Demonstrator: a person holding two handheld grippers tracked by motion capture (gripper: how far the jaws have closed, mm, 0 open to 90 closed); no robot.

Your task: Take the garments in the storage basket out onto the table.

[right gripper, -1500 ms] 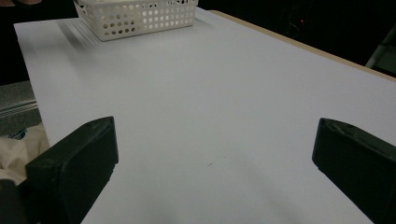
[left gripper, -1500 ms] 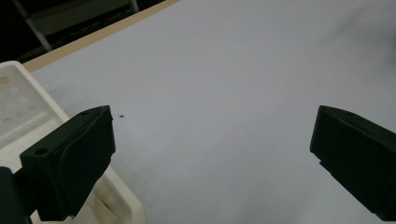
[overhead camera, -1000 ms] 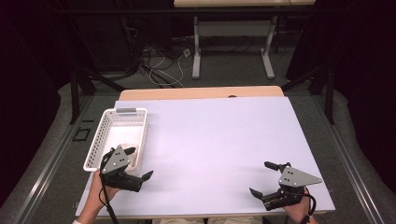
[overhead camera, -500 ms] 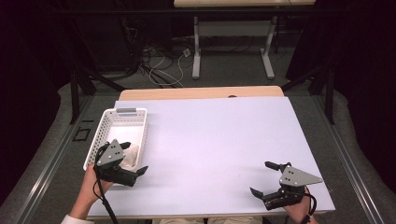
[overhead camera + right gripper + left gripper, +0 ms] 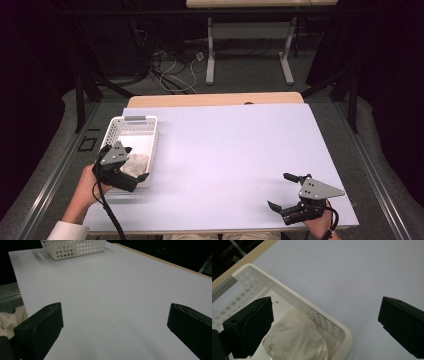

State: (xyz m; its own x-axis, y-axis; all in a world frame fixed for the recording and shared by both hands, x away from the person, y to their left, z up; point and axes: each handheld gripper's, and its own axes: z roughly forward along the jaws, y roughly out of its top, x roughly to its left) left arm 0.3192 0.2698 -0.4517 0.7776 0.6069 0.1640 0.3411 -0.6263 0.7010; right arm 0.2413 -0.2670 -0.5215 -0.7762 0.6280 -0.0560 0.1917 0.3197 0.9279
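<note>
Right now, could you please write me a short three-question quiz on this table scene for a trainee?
1. True or false: the white basket stands at the person's left side of the table.
2. What lies inside the basket? A) a crumpled pale cloth B) a red cup C) a book
3. Fill in: the jaws of the right gripper are ____.

Key: 1 true. 2 A; the left gripper hangs over the cloth with its jaws apart. 3 open, over bare table with nothing between them.
</note>
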